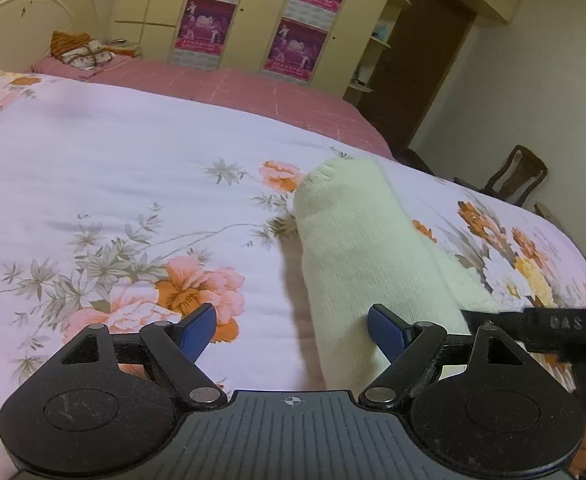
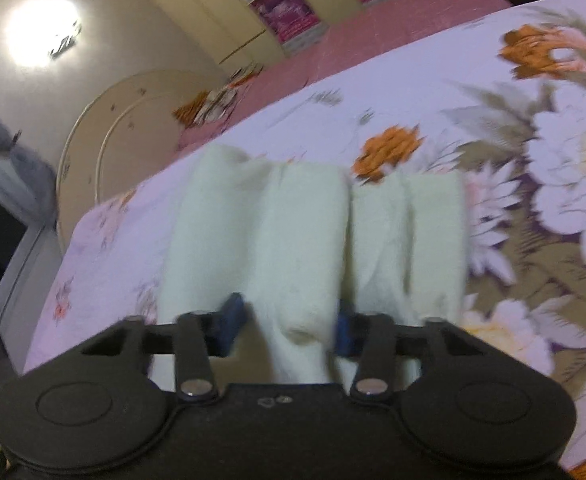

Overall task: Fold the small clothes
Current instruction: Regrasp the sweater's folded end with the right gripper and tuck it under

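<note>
A pale cream knitted garment (image 1: 357, 248) lies rolled in a long fold on the floral bedspread (image 1: 113, 168). My left gripper (image 1: 293, 332) is open, its blue fingertips (image 1: 197, 330) wide apart; the cloth's near end lies by the right fingertip, not pinched. In the right wrist view, which is blurred, the same cream garment (image 2: 293, 232) hangs in bunched folds. My right gripper (image 2: 289, 326) has a fold of it between its blue pads (image 2: 231, 320), lifted above the bedspread (image 2: 533, 200). The right gripper's black body (image 1: 553, 328) shows at the left view's right edge.
A pink sheet (image 1: 233, 92) covers the far part of the bed. A cream headboard (image 1: 25, 12) and folded cloths (image 1: 81, 50) are at the far left. Wardrobes with posters (image 1: 253, 12) stand behind. A wooden chair (image 1: 513, 176) stands past the bed's right edge.
</note>
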`<act>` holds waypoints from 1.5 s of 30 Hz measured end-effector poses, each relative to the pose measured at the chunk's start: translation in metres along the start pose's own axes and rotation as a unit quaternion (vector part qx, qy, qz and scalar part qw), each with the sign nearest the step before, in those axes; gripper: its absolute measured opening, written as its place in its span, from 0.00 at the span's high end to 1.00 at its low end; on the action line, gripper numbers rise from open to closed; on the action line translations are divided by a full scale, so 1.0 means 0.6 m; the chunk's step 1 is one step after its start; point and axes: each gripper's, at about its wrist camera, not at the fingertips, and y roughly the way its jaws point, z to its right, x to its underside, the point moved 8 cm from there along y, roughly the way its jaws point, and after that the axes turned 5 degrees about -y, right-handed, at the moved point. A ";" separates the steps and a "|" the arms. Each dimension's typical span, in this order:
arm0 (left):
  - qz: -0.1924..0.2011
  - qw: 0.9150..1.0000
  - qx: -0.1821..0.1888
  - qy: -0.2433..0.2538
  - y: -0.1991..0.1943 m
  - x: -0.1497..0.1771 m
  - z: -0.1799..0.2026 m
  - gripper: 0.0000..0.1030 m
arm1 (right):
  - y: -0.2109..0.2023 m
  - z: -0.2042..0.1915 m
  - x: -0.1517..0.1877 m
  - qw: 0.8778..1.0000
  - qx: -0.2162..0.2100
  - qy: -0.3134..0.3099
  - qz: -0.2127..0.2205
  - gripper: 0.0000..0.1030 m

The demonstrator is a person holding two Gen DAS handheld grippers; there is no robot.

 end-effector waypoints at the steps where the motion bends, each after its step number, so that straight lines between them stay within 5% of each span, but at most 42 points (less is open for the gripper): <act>1: 0.001 1.000 -0.001 0.001 0.000 0.000 0.001 0.20 | -0.007 -0.007 0.003 1.000 0.004 -0.008 0.005 0.82; 8: -0.002 1.000 0.017 0.008 0.000 0.003 0.022 0.20 | -0.105 -0.052 0.012 0.982 0.112 -0.103 0.115 0.84; 13: -0.022 0.999 0.019 0.038 0.010 0.026 0.047 0.19 | -0.094 0.018 0.056 0.982 0.162 -0.062 0.078 0.84; 16: -0.033 0.999 0.010 0.016 0.011 0.022 0.036 0.14 | -0.092 0.032 0.054 0.984 0.157 -0.032 0.083 0.80; 20: -0.038 0.999 0.015 0.026 -0.022 0.030 0.027 0.14 | -0.126 0.017 0.064 0.990 0.119 -0.004 0.079 0.56; 25: -0.070 0.997 0.027 0.031 -0.051 0.081 0.020 0.14 | -0.156 0.011 0.119 0.993 0.107 0.019 0.049 0.56; 34: -0.094 0.993 0.034 0.056 -0.096 0.137 0.022 0.14 | -0.200 0.018 0.183 0.986 0.153 0.044 0.044 0.54; 36: -0.095 0.993 0.034 0.068 -0.101 0.147 0.024 0.14 | -0.205 0.013 0.191 0.987 0.144 0.054 0.048 0.72; 40: -0.096 0.993 0.034 0.064 -0.103 0.149 0.024 0.14 | -0.206 -0.010 0.184 0.989 0.129 0.042 0.058 0.90; 43: -0.097 0.993 0.037 0.051 -0.104 0.142 0.020 0.14 | -0.201 -0.013 0.179 0.990 0.115 0.057 0.053 0.90; 45: -0.096 0.993 0.035 0.051 -0.105 0.140 0.019 0.14 | -0.188 -0.005 0.188 0.992 0.100 0.076 0.027 0.69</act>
